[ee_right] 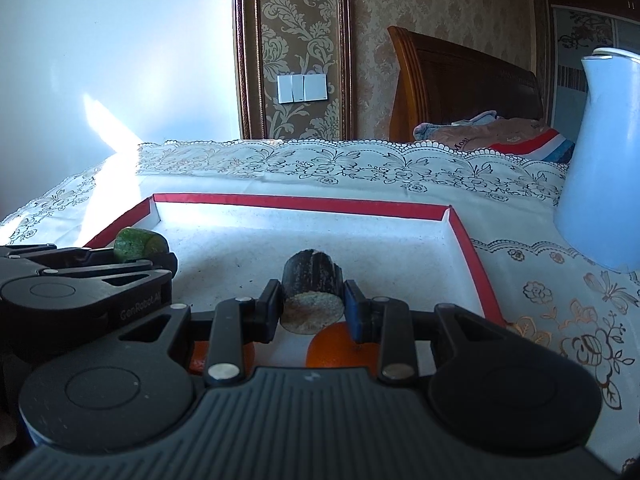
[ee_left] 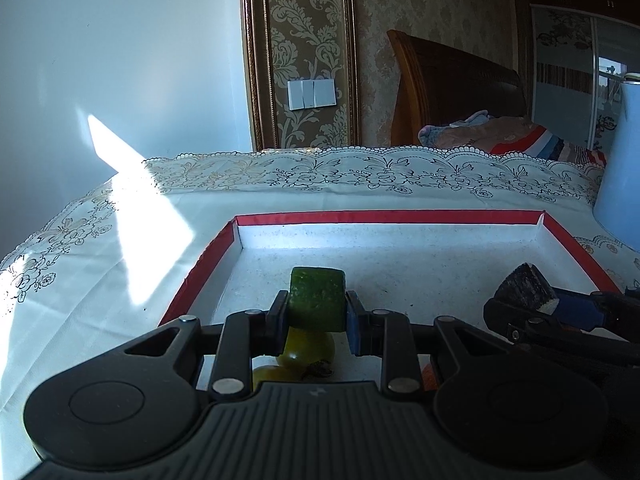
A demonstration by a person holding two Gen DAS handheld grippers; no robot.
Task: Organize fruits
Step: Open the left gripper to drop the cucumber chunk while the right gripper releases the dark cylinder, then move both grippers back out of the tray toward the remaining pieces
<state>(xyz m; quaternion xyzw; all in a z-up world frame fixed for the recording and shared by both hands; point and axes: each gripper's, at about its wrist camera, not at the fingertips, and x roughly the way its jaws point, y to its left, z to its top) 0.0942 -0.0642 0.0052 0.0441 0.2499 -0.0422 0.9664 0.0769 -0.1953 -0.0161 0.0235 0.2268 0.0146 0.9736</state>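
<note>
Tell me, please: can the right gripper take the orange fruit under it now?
Probably not: the right gripper is shut on the dark piece, so its jaws are occupied. The orange fruit lies just beneath, otherwise unblocked.

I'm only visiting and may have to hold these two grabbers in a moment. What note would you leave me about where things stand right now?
Left gripper: shut on a green chunk, held above the red-rimmed tray.
Right gripper: shut on a dark chunk with a pale cut face, also above the tray.
In the tray, near side: two yellow-green fruits under the left gripper, an orange under the right. The far half of the tray floor shows nothing on it.
Done: both chunks gripped.
Left: probably set each down in the tray with its kind; the intended spots cannot be told.
</note>
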